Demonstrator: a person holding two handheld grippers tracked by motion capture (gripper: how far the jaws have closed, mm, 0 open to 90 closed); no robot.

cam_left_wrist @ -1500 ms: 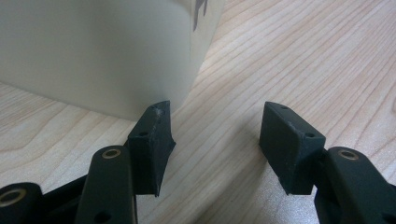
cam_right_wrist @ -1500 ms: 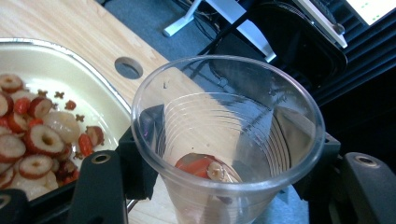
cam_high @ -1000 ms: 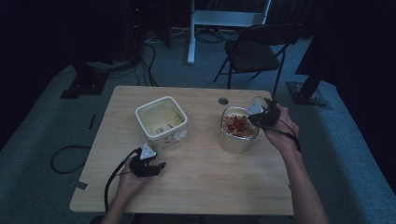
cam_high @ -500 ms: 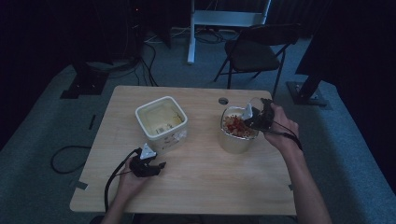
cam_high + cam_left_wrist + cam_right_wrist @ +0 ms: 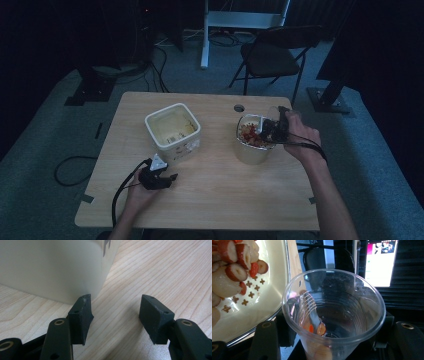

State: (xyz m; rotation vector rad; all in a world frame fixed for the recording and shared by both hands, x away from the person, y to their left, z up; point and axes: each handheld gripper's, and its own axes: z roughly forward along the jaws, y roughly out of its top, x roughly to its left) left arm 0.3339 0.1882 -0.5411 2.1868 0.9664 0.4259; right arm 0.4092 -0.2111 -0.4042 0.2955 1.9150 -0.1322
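Between your right gripper's (image 5: 274,129) jaws sits a clear plastic cup (image 5: 333,315), clamped by its sides and tipped toward the white bowl (image 5: 249,154) of red and pale fruit pieces (image 5: 233,267). Most of the load looks already poured; a couple of bits (image 5: 315,328) cling near the cup's bottom, so tilt further and hold the rim over the bowl's middle, not its edge, or they may drop onto the bench (image 5: 235,195). Keep the squeeze light, since thin plastic likely buckles. Your left gripper (image 5: 159,178) rests low on the bench with its jaws spread wide and holding nothing, just beside the square white tub (image 5: 173,131); leave it parked there.
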